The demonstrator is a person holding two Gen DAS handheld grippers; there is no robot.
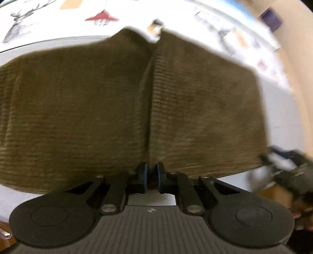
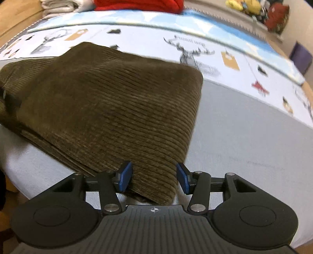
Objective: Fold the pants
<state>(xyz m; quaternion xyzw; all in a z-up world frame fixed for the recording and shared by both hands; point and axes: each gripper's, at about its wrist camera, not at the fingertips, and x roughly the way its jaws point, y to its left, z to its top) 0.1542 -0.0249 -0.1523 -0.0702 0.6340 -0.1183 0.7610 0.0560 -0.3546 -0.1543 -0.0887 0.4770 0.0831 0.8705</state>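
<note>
The olive-brown corduroy pants [image 1: 97,101] fill the left wrist view, folded into a thick stack with a crease running away from the fingers. My left gripper [image 1: 152,177] is shut on the near edge of the pants at that crease. In the right wrist view the pants [image 2: 109,109] lie folded on the grey sheet. My right gripper [image 2: 154,178] is open, its blue pads [image 2: 126,176] on either side of the near corner of the pants without pinching it. The right gripper also shows blurred at the right edge of the left wrist view [image 1: 287,166].
The bed has a grey sheet [image 2: 244,140] and a white cover printed with deer and small figures [image 2: 195,52]. Folded white and red clothes [image 2: 137,4] lie at the far edge. A wooden floor shows past the bed's near-left edge [image 2: 11,189].
</note>
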